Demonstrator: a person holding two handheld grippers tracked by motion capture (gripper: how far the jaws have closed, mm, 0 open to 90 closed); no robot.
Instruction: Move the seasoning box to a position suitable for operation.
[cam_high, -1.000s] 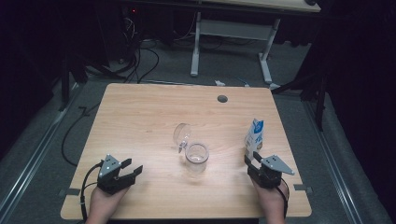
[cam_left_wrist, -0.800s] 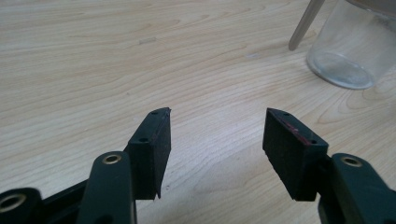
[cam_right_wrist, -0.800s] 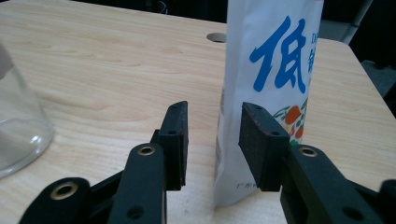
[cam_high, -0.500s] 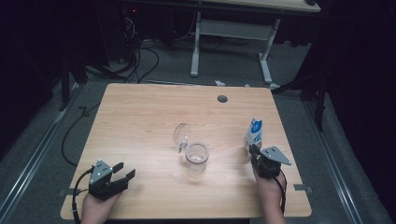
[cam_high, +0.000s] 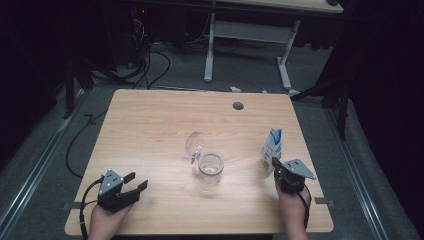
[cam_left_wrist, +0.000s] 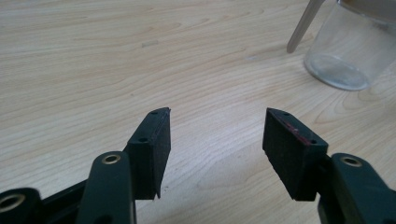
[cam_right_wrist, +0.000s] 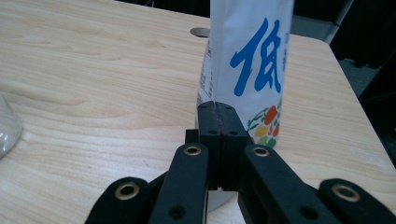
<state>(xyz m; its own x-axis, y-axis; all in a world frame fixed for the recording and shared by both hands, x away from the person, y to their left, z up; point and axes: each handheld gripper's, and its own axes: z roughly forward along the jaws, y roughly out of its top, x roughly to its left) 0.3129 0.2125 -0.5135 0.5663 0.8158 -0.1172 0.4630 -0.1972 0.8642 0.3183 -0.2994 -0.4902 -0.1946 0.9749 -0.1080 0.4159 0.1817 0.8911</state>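
Observation:
A white milk carton (cam_high: 272, 144) with blue print stands upright near the table's right edge. In the right gripper view the carton (cam_right_wrist: 252, 56) rises just behind my right gripper (cam_right_wrist: 218, 105), whose jaws have just been closing and now meet pad to pad with nothing between them. In the high view the right gripper (cam_high: 275, 162) sits close in front of the carton. A clear glass jar (cam_high: 210, 167) with its hinged lid (cam_high: 194, 144) swung open stands mid-table. My left gripper (cam_high: 137, 181) rests open at the near left, and the jar (cam_left_wrist: 350, 51) lies beyond the open left gripper (cam_left_wrist: 217, 116).
The wooden table (cam_high: 150, 125) has a round cable hole (cam_high: 238, 106) near its far edge. The same hole (cam_right_wrist: 200, 31) shows behind the carton. Cables and a desk frame (cam_high: 210, 50) lie on the dark floor beyond the table.
The right gripper's jaws have drawn together in front of the carton. The left hand has shifted slightly toward the near left corner. Carton and jar have not moved.

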